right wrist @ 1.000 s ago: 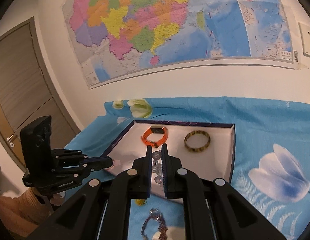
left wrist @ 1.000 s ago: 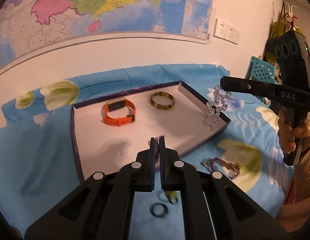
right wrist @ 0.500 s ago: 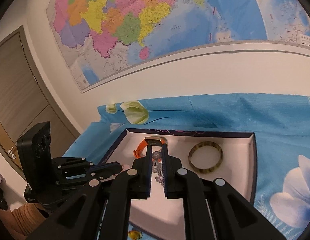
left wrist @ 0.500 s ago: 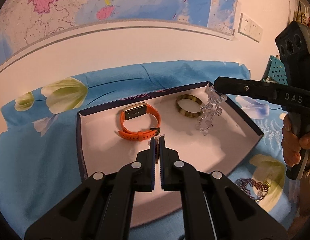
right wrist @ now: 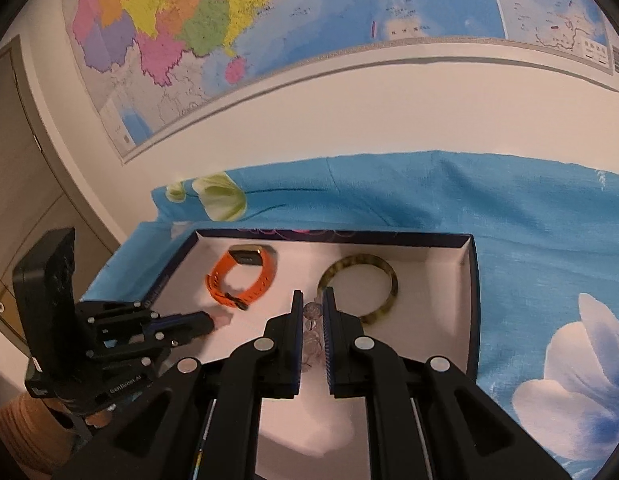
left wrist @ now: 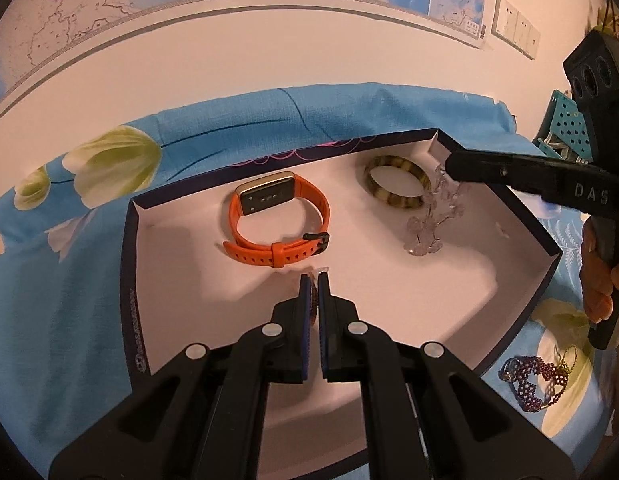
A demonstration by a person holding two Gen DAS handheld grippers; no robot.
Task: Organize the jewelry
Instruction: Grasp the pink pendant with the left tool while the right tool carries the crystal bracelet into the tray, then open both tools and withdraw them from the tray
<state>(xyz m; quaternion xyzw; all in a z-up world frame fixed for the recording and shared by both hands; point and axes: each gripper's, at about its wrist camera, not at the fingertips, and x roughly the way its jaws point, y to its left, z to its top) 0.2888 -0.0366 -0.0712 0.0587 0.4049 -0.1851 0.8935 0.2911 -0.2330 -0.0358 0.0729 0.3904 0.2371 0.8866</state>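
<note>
Over the tray, left to right: left gripper, fingers pinching something small and dark, item unclear; orange watch and mottled bangle lying at the far side; right gripper pinching a clear bead bracelet, hanging near the bangle. Risk: dangling beads may be snagging the bangle on release. Purple beaded bracelet is waiting outside, near right.
</note>
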